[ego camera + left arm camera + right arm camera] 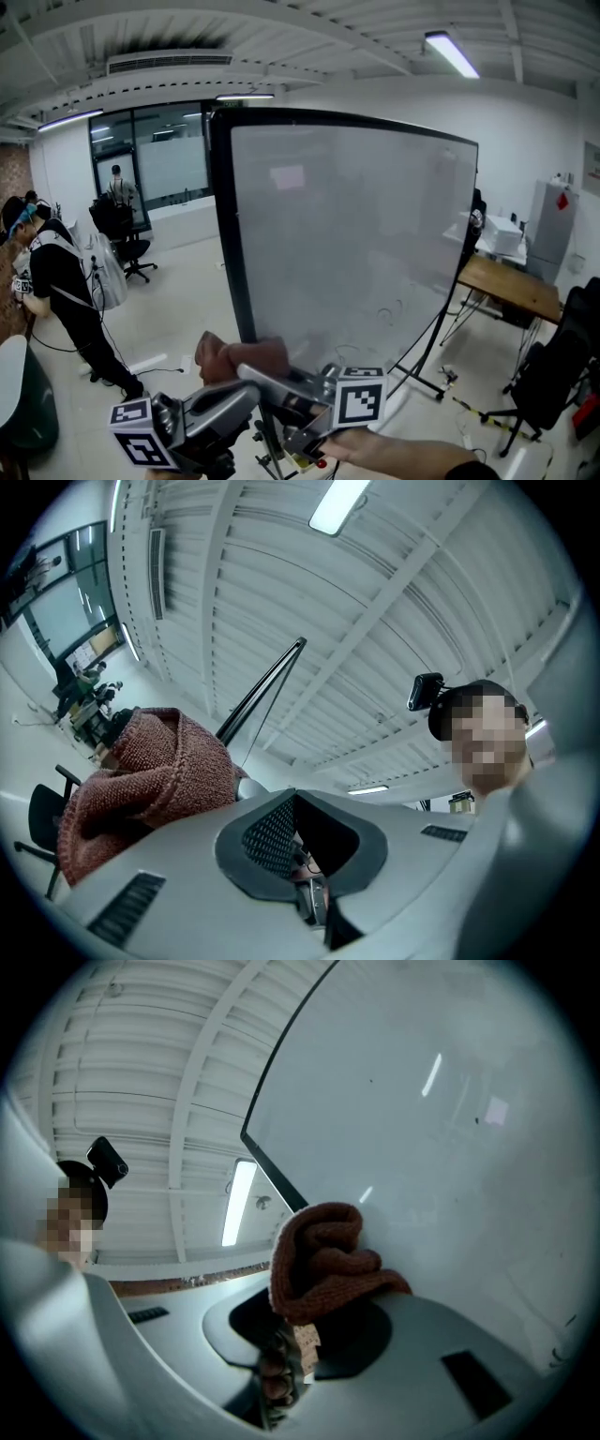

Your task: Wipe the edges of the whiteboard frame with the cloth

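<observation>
The whiteboard [356, 244] stands upright on a stand, and its black frame [230, 234] runs down its left side. A reddish-brown knitted cloth [239, 359] sits at the frame's lower left edge. My right gripper [251, 371] is shut on the cloth. In the right gripper view the cloth [323, 1265] bulges out of the gripper [309, 1321], close to the board face and below the frame's corner [272, 1077]. My left gripper [220, 403] hangs just below it, shut on nothing. The left gripper view has the cloth [141, 780] beside the gripper [295, 822], with the frame [262, 688] above.
A person [66, 291] bends over at the far left near an office chair [131, 248]. A wooden table [506, 286] and a black chair [553, 375] stand to the right. The stand's legs [422, 375] spread over the floor beneath the board.
</observation>
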Demonstrator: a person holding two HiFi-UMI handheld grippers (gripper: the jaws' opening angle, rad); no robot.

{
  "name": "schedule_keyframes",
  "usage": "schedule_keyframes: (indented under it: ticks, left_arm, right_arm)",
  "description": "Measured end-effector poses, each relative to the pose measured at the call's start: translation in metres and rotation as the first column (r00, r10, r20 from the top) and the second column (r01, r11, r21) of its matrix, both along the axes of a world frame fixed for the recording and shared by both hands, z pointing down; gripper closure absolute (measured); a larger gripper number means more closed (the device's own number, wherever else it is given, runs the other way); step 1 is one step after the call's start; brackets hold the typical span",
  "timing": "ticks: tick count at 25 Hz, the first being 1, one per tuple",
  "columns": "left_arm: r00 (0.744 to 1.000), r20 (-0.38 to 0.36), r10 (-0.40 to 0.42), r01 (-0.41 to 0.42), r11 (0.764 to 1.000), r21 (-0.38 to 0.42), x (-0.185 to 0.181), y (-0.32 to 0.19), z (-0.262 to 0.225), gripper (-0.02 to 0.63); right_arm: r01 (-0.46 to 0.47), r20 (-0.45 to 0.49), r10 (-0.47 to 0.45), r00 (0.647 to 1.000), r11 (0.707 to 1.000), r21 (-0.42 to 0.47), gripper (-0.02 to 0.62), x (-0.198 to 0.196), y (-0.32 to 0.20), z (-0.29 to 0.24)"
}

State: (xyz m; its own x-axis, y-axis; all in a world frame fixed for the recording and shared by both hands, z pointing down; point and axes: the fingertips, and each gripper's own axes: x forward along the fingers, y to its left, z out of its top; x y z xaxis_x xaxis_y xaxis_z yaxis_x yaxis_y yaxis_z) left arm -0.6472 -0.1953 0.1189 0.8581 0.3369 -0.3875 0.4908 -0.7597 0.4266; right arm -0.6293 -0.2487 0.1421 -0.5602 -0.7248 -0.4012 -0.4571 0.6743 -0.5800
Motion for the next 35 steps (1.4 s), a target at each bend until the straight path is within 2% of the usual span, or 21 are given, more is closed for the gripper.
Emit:
schedule_keyframes:
  ticks: [4, 9, 21, 25, 29, 35]
  left_arm:
    - [0.998, -0.032, 0.049, -0.048, 0.998, 0.026, -0.005, -0.002, -0.011, 0.61]
    - [0.994, -0.056, 0.091, -0.09, 0.996, 0.022, -0.005, -0.003, -0.026, 0.609]
    - [0.989, -0.08, 0.123, -0.121, 0.992, 0.031, -0.005, -0.004, -0.053, 0.609]
    - [0.987, -0.088, 0.138, -0.137, 0.99, 0.022, -0.007, -0.004, -0.061, 0.609]
    - [0.987, -0.09, 0.135, -0.134, 0.991, 0.018, -0.007, -0.005, -0.069, 0.609]
    - [0.986, -0.101, 0.136, -0.137, 0.991, 0.003, -0.009, -0.008, -0.085, 0.609]
  right_arm:
    - [-0.03, -0.021, 0.031, 0.999, 0.999, 0.017, 0.517, -0.002, -0.001, -0.013]
    - [-0.059, -0.052, 0.061, 0.997, 0.997, 0.041, 0.517, 0.001, 0.0, -0.029]
    - [-0.093, -0.096, 0.1, 0.99, 0.992, 0.083, 0.517, 0.002, -0.001, -0.064]
    - [-0.109, -0.155, 0.125, 0.98, 0.988, 0.107, 0.517, 0.0, 0.0, -0.077]
    - [-0.096, -0.131, 0.11, 0.985, 0.99, 0.104, 0.517, 0.0, 0.0, -0.083]
    - [-0.12, -0.175, 0.142, 0.974, 0.984, 0.129, 0.517, -0.001, -0.003, -0.1]
